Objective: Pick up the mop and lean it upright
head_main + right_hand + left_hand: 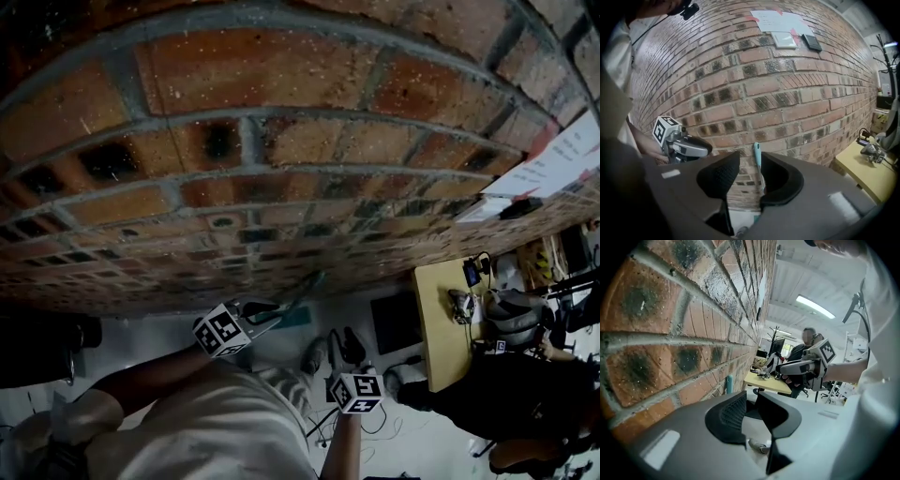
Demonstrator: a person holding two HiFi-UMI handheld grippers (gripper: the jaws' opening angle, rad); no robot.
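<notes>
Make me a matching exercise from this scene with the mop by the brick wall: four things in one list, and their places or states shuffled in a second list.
Things
1. teal-handled mop
2. white paper sheets
3. pale yellow wooden table
4. left gripper

Places or states
A. jaws apart, nothing between them
B. stuck high on the red brick wall
C. leaning upright against that wall
D. carrying small clutter on its top

Pairs: 1-C, 2-B, 3-D, 4-A
</notes>
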